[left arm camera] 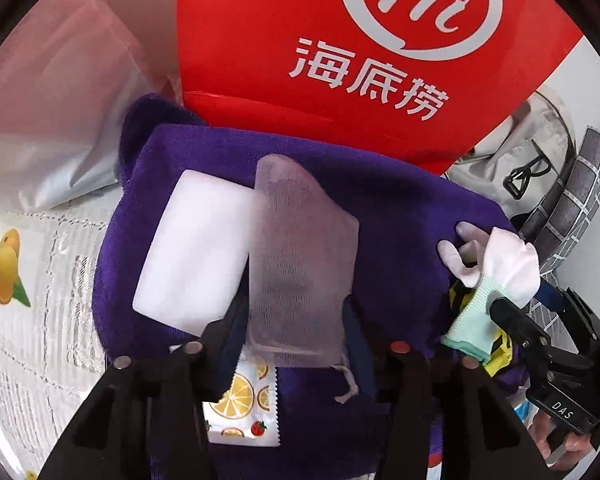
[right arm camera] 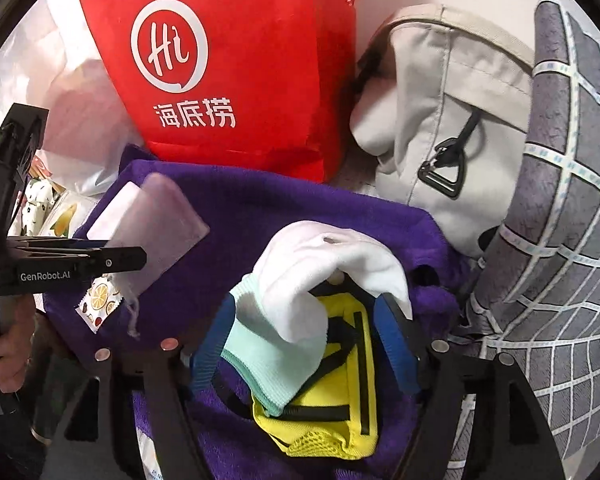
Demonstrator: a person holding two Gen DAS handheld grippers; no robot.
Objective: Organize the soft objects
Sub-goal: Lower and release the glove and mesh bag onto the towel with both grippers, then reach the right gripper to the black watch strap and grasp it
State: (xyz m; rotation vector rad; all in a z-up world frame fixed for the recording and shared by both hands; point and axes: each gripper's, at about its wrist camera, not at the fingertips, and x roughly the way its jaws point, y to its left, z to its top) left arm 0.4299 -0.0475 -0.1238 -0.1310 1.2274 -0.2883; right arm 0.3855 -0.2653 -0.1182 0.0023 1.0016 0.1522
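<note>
A purple towel [left arm camera: 400,232] lies spread out and shows in both views [right arm camera: 292,208]. On it lie a white sponge block [left arm camera: 192,248], a translucent mesh drawstring pouch [left arm camera: 300,268] and a lemon-print packet [left arm camera: 240,396]. My left gripper [left arm camera: 296,344] is open, and the pouch's lower end lies between its jaws. My right gripper [right arm camera: 308,320] is open over a white glove with a mint cuff [right arm camera: 300,296], which lies on a yellow pouch with black straps [right arm camera: 340,400]. The glove also shows in the left wrist view [left arm camera: 496,268].
A red bag with a white logo [right arm camera: 228,68] stands behind the towel. A beige bag with a black clip [right arm camera: 440,120] and a grey checked cushion [right arm camera: 560,240] are at the right. A clear plastic bag [left arm camera: 52,112] lies at the left.
</note>
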